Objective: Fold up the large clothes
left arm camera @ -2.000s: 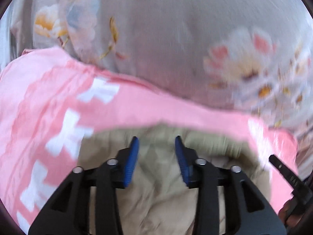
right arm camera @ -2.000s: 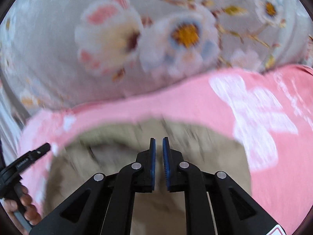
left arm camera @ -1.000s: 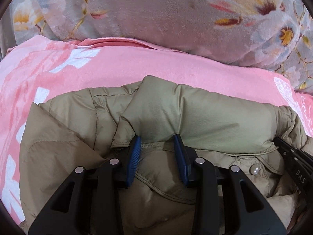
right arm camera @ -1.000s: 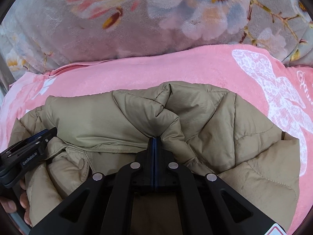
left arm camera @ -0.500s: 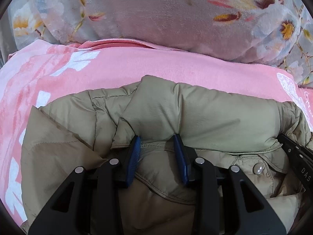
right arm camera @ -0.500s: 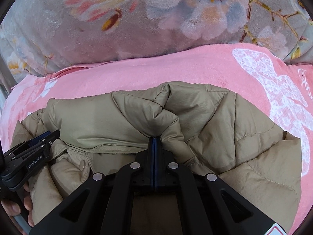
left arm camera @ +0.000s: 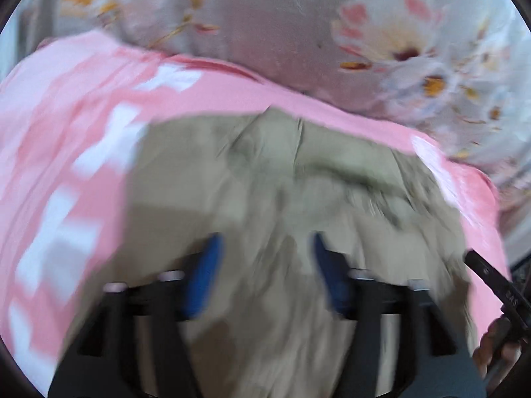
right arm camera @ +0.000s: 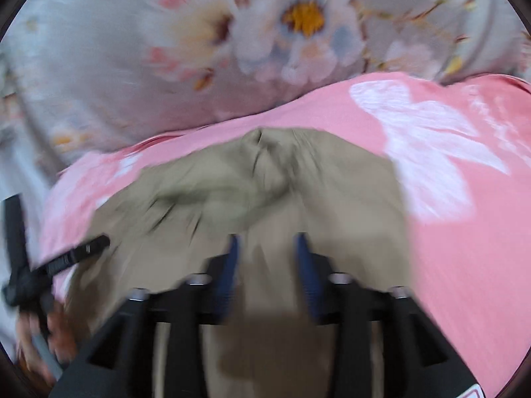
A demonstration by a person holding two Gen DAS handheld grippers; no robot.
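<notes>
One khaki padded jacket (left arm camera: 265, 182), bunched on one pink blanket (left arm camera: 83, 106), with one floral quilt (right arm camera: 132, 49) behind it. I cannot read its long axis or heading through the blur. I see two grippers: left gripper (left arm camera: 264, 267) spread wide, empty above the jacket; right gripper (right arm camera: 265, 262) likewise parted, holding nothing. Half a second ago my right one was clamped on a fold; it has let go.
</notes>
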